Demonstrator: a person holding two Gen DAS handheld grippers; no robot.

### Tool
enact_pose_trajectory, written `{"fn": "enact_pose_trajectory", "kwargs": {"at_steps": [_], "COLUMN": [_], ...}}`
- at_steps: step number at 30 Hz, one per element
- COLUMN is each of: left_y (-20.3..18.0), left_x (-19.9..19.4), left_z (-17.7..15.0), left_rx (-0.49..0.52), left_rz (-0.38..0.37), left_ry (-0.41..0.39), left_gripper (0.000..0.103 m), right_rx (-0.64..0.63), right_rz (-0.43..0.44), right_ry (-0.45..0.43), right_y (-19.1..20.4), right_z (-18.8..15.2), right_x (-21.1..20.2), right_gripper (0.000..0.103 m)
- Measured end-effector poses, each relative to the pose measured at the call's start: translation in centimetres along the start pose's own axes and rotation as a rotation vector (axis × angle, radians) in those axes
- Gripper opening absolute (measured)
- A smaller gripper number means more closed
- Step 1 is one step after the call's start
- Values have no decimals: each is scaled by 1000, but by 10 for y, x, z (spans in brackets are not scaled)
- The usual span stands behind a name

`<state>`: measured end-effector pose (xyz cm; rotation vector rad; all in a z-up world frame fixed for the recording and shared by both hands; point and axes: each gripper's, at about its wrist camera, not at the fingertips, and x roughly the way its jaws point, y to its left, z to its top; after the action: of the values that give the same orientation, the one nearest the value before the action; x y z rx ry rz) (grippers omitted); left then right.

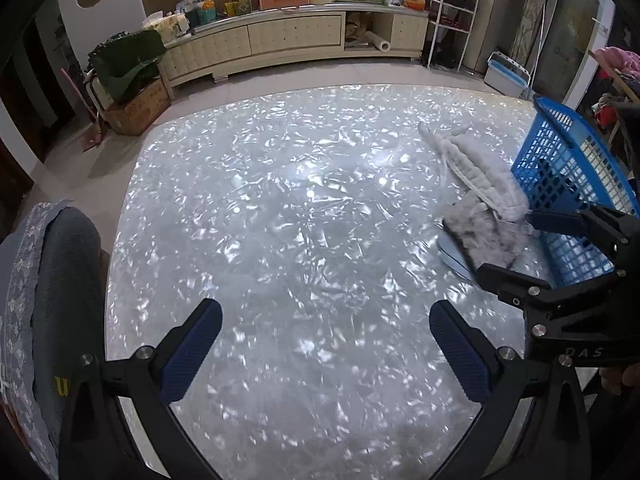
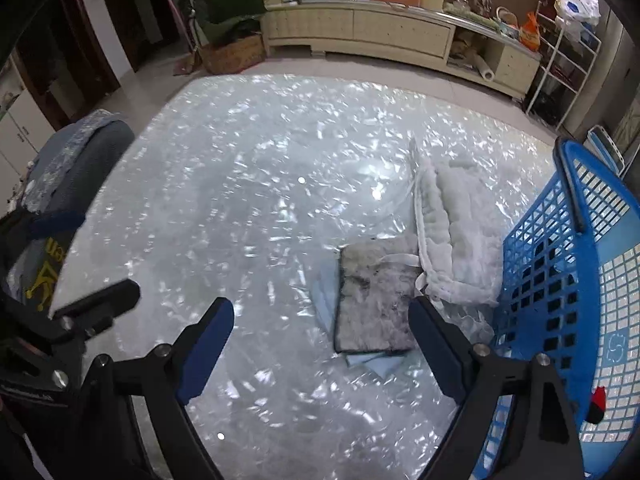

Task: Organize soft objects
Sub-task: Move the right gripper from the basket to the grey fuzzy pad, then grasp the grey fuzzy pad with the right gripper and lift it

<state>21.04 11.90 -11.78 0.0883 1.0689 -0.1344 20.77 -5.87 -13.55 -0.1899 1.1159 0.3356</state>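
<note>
A: My right gripper, black-framed with blue ribbed pads, points steeply down at the table. Its jaws stand wide apart, with nothing pinched between them.

B: And the other one?

A: My left gripper, same build, is likewise spread wide over bare tabletop, holding nothing. In the left wrist view the right gripper shows at the right edge, just above the soft items.

B: What surface is that?

A: A table topped with glossy white shell-pattern material under a clear, crinkled cover.

B: Where are the soft objects?

A: All three lie on the right part of the table. A flat rectangular pad of grey, dark-edged fur rests on top of a folded pale blue cloth, whose edges show at the pad's left and near sides. A long white fluffy quilted piece with thin ties lies just beyond and to the right, touching the grey pad's far right corner.

B: And the container?

A: A blue plastic lattice basket stands at the table's right edge, directly beside the white piece. Whether the two touch, I cannot tell.

B: How close is the right gripper to the pad?

A: Its right finger appears against the pad's near right corner; contact cannot be confirmed.

B: Anything on the left?

A: A grey and patterned blue fabric bundle lies at the table's left edge.
</note>
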Motion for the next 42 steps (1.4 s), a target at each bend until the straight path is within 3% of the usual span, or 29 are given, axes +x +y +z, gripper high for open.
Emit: {"fn": "enact_pose_trajectory", "kwargs": {"at_steps": [3,10,14,19,21,25,28,42], "left_y": [0,-3,-8,-11,-11,-10,-8,-19], "left_x": [11,34,50,57,58,56,51,12], "left_z": [8,18,21,20,19,18,19,9], "left_rx": [14,35,54,61,59,51,45,39], "left_rz": [2,-32,-36,-51,-53,-57,-61,-101], "left_ry": [3,-2,12,18,19,13,3,-38], "left_gripper": [103,103,103,103,103,103,103,103], "right_rx": [4,49,41,32,26,9,26,68], "right_rz": [-40,-82,-107,-124,-120,-137,-132,-71], "right_ry": [31,97,111,117,114,110,109,44], "right_y": [-6,-25,-29,-32,-31,-28,-27,-23], "right_z": [2,6,7,9,9,7,2,-10], "right_x": [15,50,60,67,67,63,59,-6], "right_gripper": [78,71,61,57,52,30,22,17]}}
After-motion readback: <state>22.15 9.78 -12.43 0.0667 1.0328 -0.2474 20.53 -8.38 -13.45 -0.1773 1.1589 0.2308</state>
